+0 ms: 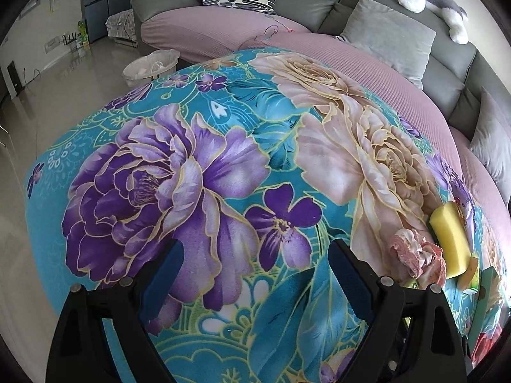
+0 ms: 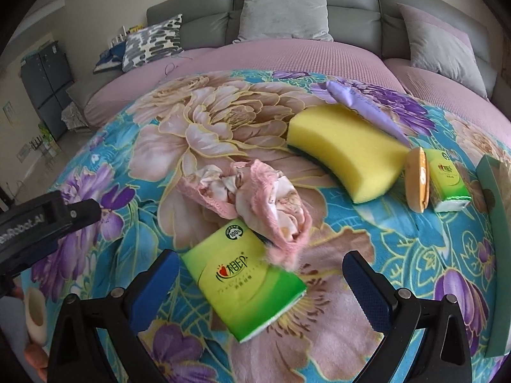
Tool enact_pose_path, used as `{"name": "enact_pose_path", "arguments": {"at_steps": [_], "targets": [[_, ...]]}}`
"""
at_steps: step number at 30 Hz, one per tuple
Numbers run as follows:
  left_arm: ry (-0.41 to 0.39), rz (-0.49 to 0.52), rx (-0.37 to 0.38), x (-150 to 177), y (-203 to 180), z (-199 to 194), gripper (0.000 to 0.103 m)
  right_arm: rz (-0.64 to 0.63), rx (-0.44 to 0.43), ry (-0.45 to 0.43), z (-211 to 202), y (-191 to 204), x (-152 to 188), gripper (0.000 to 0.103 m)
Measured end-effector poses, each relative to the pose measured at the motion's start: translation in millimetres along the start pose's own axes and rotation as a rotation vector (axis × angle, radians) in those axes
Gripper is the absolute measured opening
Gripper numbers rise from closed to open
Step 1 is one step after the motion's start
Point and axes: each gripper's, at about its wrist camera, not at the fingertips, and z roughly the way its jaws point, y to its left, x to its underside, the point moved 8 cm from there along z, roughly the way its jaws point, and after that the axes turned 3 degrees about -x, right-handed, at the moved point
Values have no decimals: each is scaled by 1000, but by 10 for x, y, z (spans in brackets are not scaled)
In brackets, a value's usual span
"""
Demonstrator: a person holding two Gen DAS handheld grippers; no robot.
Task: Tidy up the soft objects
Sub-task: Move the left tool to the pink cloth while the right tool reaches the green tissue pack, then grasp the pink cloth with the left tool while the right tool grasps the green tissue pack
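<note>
A floral teal blanket (image 2: 415,239) covers the surface. On it lie a crumpled pink cloth (image 2: 255,194), a yellow sponge (image 2: 348,153), a large green tissue pack (image 2: 246,281), a small green tissue pack (image 2: 447,185), a round bun-shaped toy (image 2: 416,183) and a purple packet (image 2: 361,105). My right gripper (image 2: 262,281) is open, its jaws on either side of the large tissue pack. My left gripper (image 1: 255,274) is open and empty over bare blanket (image 1: 223,159); the pink cloth (image 1: 415,255) and sponge (image 1: 450,239) lie to its right.
A green box (image 2: 498,255) stands at the blanket's right edge. A grey sofa (image 2: 287,9) with a pink cover (image 2: 287,57) and cushions (image 2: 284,12) lies behind. A white basket (image 1: 150,67) sits on the floor at the left. The left gripper's body (image 2: 48,220) shows in the right wrist view.
</note>
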Motion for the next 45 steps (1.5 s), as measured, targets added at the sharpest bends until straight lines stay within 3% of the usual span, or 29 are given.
{"name": "enact_pose_path", "arguments": {"at_steps": [19,26,39,45], "targets": [[-2,58,41,27,-241,-47,92,82,30,14,-106,-392,107,103],[18,94,101,98,-471,-42,92,113,41,10,-144,-621,102,103],[33,153,278,212,-1169,-39,92,142,36,-3,-216,-952,67,87],[57,175,309,280,-1407,-17,92,165,31,-3,-259,-1097,78,83]]}}
